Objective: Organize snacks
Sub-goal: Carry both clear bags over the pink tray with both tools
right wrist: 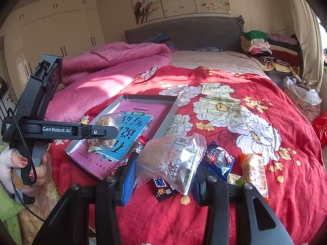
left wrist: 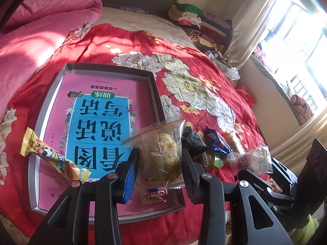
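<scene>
Crinkled clear plastic wraps both held snacks. The left gripper (left wrist: 160,159) pinches a transparent pouch with a crumbly cake (left wrist: 162,153) inside, its blue-faced pads pressed against the pouch's sides; the pouch stands roughly upright between the jaws, its serrated top seal fanned out above and its long axis running away from the camera. It hangs over the near right corner of a shallow grey tray (left wrist: 51,94), whose thin raised walls frame a glossy pink and blue book (left wrist: 98,126) lying flat inside, print upside down from this view. A yellow stick-shaped snack (left wrist: 53,157) lies slantwise across the tray's near left wall, one end on the rim. The right gripper (right wrist: 165,167) is closed on a second clear pouch (right wrist: 169,159), printed with small white text and tilted so its sealed end points up and to the right. Beneath and beside it on the soft red floral quilt (right wrist: 265,163) lie a dark brown wrapper (right wrist: 163,189), a blue cookie packet (right wrist: 218,161) and an orange packet (right wrist: 255,173), near one another. Most of the book's cover is bare, leaving room inside the tray, and the quilt beyond the tray's far wall is open. A rumpled pink blanket (right wrist: 114,65) bulges along the tray's far left side.
</scene>
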The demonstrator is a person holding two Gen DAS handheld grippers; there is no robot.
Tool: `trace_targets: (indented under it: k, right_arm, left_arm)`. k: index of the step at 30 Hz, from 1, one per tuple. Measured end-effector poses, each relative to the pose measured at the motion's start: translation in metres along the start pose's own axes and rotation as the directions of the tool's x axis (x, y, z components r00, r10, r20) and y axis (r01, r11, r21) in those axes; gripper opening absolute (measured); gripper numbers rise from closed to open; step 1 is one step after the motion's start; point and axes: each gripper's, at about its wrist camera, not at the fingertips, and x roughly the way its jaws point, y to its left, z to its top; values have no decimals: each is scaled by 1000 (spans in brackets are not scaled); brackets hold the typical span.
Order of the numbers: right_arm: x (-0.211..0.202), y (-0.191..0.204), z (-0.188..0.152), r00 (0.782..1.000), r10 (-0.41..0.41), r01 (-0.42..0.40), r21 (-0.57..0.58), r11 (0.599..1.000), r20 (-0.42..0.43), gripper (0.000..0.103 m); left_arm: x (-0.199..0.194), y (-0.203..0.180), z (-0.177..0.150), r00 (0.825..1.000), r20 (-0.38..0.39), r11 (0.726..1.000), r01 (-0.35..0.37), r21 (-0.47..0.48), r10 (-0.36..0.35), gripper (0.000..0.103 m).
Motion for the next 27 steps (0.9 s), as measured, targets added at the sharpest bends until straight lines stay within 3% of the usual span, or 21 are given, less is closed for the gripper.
trace_targets:
  k: [10,27]
  right_arm:
    - [6,21,1,999,36,-36,-49,998,-7,46]
    - [27,54,10,991,126,-130,-79,988,-47,46]
  left_arm:
    - [-25,23,6,998,60,999,-34,-42,36,42]
    - [-47,53,3,994,82,993,-65,-100,73,42]
